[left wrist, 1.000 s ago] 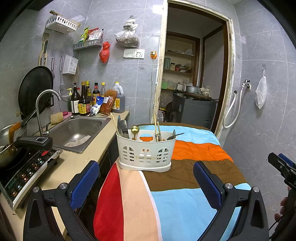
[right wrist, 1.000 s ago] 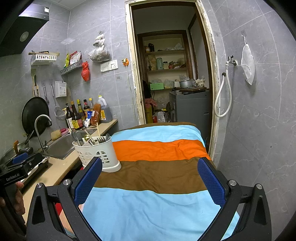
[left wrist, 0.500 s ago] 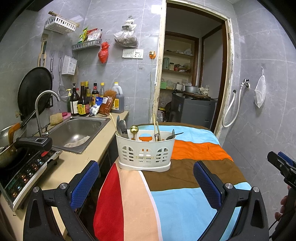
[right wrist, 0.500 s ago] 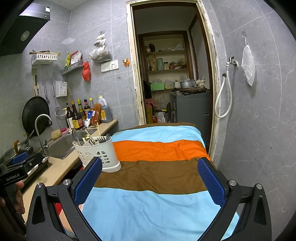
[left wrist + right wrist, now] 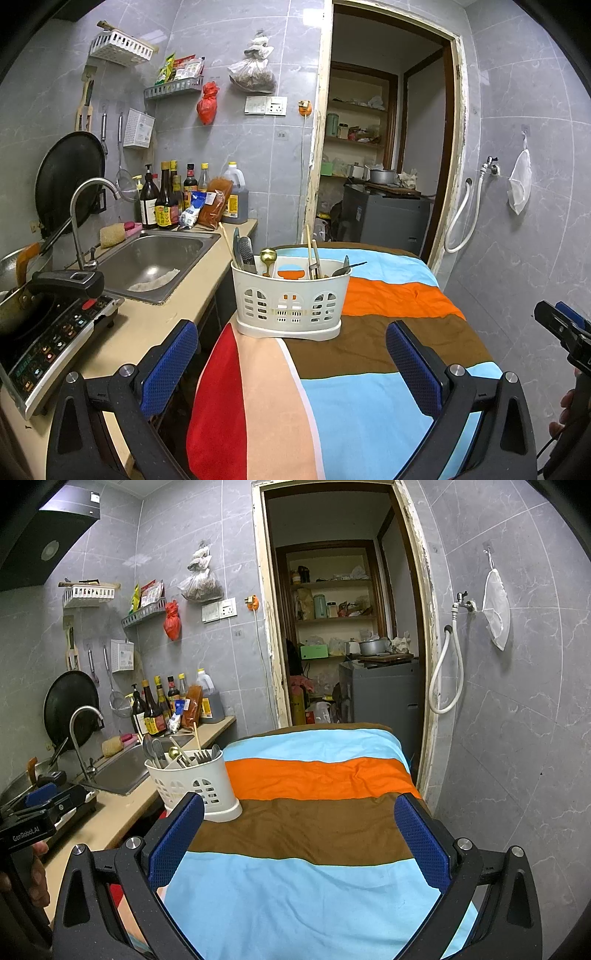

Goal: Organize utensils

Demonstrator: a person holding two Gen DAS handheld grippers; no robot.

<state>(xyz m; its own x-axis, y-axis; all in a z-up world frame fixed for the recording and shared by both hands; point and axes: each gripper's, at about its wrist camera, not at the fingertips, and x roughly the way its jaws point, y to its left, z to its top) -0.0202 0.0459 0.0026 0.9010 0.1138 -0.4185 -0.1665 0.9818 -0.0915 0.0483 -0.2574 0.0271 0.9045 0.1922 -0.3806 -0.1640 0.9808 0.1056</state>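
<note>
Both grippers, left gripper (image 5: 291,363) and right gripper (image 5: 299,836), hover empty with fingers spread wide, lined up for the white utensil basket (image 5: 290,301) mid-frame on the striped cloth (image 5: 369,398).

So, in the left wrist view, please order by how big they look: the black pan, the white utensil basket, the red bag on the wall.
1. White utensil basket, though it is nearest the camera, so the real order with the pan is unsure.
2. Black pan.
3. Red bag, clearly smallest.
</note>
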